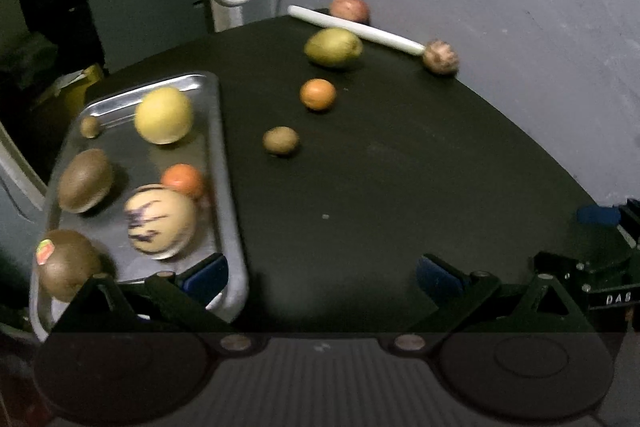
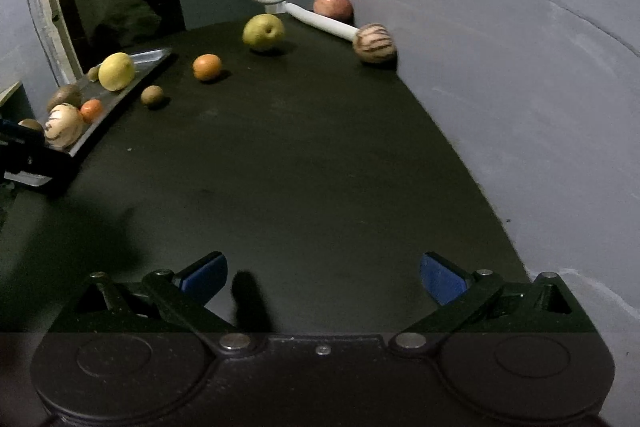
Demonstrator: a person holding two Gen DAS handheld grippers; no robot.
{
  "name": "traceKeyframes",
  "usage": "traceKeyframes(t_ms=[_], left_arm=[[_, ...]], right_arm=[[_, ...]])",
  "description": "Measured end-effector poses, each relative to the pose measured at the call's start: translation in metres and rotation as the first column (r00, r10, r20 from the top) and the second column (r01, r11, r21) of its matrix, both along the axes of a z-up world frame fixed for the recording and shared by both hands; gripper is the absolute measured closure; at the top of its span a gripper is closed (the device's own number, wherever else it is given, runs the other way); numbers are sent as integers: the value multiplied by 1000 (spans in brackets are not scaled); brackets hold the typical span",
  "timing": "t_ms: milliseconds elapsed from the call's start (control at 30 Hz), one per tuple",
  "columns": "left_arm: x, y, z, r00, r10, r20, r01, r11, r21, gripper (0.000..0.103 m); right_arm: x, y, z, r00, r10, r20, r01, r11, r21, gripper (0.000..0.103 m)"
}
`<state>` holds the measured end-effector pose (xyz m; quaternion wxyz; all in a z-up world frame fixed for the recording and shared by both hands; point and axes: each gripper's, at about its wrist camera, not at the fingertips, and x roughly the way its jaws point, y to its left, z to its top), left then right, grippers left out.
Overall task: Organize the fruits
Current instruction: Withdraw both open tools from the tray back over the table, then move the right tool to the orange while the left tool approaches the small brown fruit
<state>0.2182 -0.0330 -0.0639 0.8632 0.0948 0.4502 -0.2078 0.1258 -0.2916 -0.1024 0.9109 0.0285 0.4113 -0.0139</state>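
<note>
Both claws, left (image 1: 322, 277) and right (image 2: 323, 277), gaped wide, holding nothing. Kiwi (image 1: 281, 140) sat far ahead, just right of the tray (image 1: 224, 163), so the left one was nearer.

The tray (image 1: 230, 187) sat at the left edge of the table (image 1: 380, 187), with six fruits in it: a lemon (image 1: 163, 115) and a tiny one (image 1: 89, 126) at the far end, a melon (image 1: 161, 221) and a small orange (image 1: 184, 179) nearer. Right of the tray, loose on the table, a kiwi (image 1: 281, 140), then an orange (image 1: 317, 94), then a pear (image 1: 333, 47) ran off toward the far side. Behind them a tube (image 1: 356, 29) lay along the wall, an apple (image 1: 349, 8) behind it and a striped fruit (image 1: 440, 57) at its right end.
</note>
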Motion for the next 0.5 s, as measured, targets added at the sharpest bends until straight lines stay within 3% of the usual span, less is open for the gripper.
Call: traceKeyframes(t_ms=[267,500], left_arm=[[4,-24,-11,999,-35,-24,36,997,68,1],[19,-28,-17,1000,0,-23,3,994,110,1]], right_arm=[[20,-13,-7,997,83,-6,-83,996,-14,1],[55,-16,-9,979,205,5,-205,978,-33,1]])
